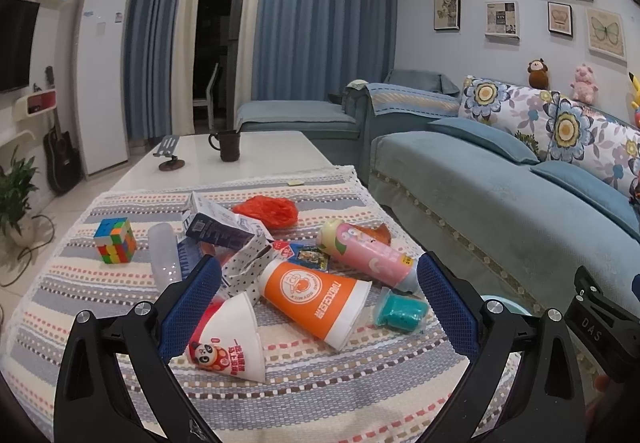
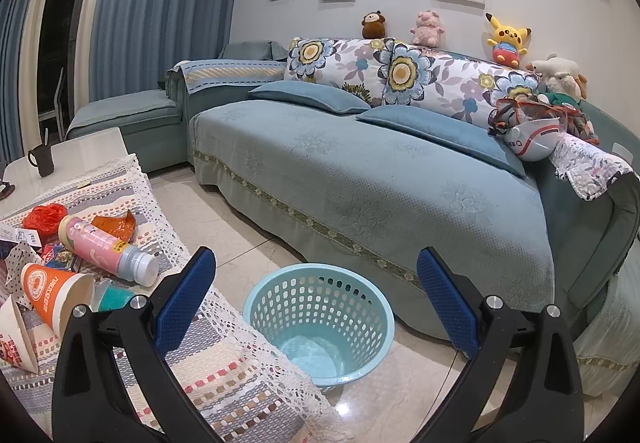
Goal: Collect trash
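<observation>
Trash lies in a heap on the striped tablecloth [image 1: 320, 395]: an orange paper cup [image 1: 316, 299] on its side, a white panda cup [image 1: 230, 339], a pink bottle [image 1: 368, 255], a teal wrapper [image 1: 400, 311], a red plastic bag [image 1: 268, 211], torn boxes [image 1: 220, 227]. My left gripper [image 1: 320, 275] is open and empty, hovering just over the orange cup. My right gripper [image 2: 316, 267] is open and empty above the light-blue basket [image 2: 320, 323], which stands empty on the floor beside the table. The cups [image 2: 52, 291] and the pink bottle [image 2: 104, 247] also show at the left of the right wrist view.
A Rubik's cube [image 1: 115, 241] and a clear tube [image 1: 164, 255] lie left of the heap. A dark mug [image 1: 228, 145] and a phone stand [image 1: 170, 155] sit on the white table's far end. The blue sofa [image 2: 380, 171] runs along the right, close to the basket.
</observation>
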A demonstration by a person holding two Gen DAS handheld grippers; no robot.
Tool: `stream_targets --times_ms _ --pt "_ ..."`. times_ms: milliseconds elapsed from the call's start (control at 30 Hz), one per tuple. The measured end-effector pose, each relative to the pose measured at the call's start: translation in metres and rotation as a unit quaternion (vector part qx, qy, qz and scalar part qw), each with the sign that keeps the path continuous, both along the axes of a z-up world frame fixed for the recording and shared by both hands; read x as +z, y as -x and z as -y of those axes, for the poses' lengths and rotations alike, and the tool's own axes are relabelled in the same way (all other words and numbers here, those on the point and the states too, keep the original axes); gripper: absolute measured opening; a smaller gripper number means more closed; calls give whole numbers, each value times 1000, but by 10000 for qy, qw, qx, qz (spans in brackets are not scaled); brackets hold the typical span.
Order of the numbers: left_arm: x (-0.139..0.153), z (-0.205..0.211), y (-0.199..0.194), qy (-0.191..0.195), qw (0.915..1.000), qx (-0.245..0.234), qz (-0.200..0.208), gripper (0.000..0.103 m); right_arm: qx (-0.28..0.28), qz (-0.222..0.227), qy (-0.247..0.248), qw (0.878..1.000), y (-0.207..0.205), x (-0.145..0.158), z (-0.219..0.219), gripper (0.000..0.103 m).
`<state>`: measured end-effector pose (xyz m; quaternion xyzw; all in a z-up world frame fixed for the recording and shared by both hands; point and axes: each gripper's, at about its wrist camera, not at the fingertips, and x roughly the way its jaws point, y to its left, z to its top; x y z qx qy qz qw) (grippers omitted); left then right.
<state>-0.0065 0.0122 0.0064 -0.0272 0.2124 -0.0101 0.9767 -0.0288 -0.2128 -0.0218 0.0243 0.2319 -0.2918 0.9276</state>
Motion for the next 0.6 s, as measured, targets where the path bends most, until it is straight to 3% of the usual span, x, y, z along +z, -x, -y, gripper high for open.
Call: stream_targets --times_ms 600 --pt "-2 -1 0 10 10000 22 -31 95 50 -41 -1 10000 0 -3 -2 95"
